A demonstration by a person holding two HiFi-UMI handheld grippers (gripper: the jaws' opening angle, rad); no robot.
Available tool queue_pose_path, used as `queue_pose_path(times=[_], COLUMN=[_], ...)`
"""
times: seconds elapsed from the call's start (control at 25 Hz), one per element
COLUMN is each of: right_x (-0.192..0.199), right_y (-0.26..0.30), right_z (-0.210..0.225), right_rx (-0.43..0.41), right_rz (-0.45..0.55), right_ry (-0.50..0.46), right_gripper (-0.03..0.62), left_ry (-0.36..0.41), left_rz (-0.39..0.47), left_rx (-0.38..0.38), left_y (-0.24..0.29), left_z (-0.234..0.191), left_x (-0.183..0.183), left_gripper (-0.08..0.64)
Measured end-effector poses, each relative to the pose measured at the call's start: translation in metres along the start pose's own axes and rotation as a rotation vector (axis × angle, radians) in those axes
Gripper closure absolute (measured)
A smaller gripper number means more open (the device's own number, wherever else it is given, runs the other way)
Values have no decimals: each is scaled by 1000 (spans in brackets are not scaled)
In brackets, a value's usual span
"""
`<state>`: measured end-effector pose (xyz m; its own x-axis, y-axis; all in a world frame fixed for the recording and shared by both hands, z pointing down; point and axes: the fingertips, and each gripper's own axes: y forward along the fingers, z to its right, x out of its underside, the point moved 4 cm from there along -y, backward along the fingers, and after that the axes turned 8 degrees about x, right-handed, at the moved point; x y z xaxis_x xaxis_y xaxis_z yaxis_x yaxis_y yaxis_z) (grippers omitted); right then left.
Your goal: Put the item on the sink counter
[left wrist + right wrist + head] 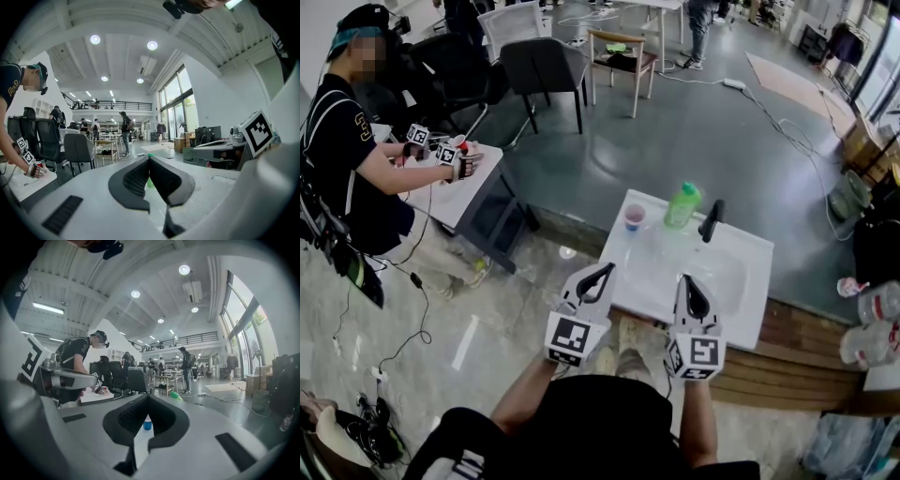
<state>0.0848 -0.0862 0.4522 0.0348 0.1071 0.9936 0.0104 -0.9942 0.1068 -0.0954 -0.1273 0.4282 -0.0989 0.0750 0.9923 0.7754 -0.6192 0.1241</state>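
at the far rim of the white sink desk [741, 291], the green bottle [682, 203] is sitting between a small cup [634, 217] on its left and the black faucet [711, 220] on its right, close to both; whether it is standing straight or leaning is not clear. the basin is lying in front of these three, nearer the person.

the left gripper [605, 272] is hovering at the near left corner of the sink desk, and in its own view its jaws are pressing together with nothing between them [149, 158]; the green bottle [150, 183] is showing well beyond them through the gap below the tips. the right gripper [686, 281] is hovering over the near edge of the basin, just beside the left one. its jaws are also meeting tip to tip and holding nothing [147, 397], with the small cup [147, 423] showing far behind them and the green bottle [176, 396] off to the right.

below the sink desk a wooden platform [797, 352] is running to the right. at the left a seated person [347, 150] in a dark shirt is working with marker-cube grippers over a small white desk [455, 192]. a dark chair [542, 70] and a wooden chair [619, 56] are standing farther back on the grey floor.
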Motion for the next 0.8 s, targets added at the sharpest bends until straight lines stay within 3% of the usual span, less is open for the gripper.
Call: queue_pose_path(times=[0.2,0.8], right_x=[4,0], right_y=[2,-3], right_z=[3,-1], right_rx=[-5,-15], right_rz=[-2,0], right_ry=[-4,-6], right_gripper=[594,594], left_ry=[26,6], left_rz=[2,0], left_rx=[1,-1], left_y=[3,-1], left_z=[0,4], left_x=[3,-2], left_gripper=[557,557])
